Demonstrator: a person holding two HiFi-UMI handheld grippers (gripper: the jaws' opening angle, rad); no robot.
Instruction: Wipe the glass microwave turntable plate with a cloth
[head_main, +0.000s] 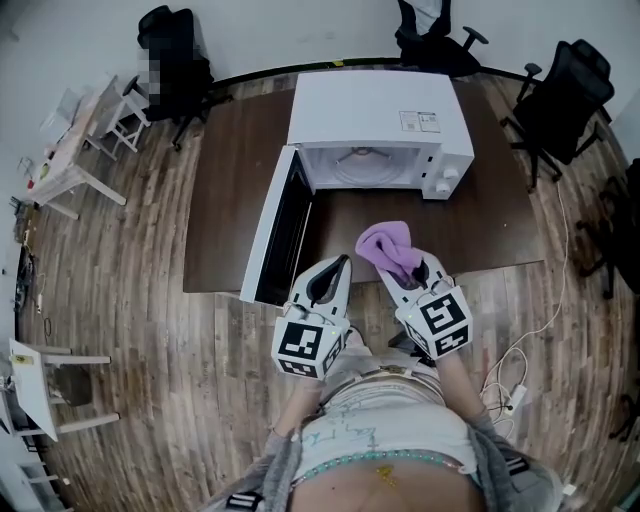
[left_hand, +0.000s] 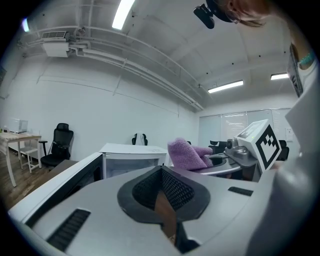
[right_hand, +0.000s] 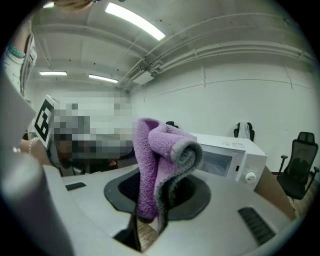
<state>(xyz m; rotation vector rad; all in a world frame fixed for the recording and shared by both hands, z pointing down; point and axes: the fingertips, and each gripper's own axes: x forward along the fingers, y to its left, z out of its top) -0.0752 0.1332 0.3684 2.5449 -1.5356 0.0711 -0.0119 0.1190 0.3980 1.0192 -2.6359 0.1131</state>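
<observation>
A dark brown table (head_main: 230, 200) stands on a wood-plank floor (head_main: 130, 340). A white microwave (head_main: 370, 105) sits on it toward the far edge. Its door (head_main: 272, 225) is swung open at the left and reaches toward the table's near edge. Black office chairs (head_main: 562, 95) stand on the floor beside the table.

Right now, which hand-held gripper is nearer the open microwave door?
Left. The left hand-held gripper is beside the open door; the right hand-held gripper, gripping the cloth, lies farther right.
</observation>
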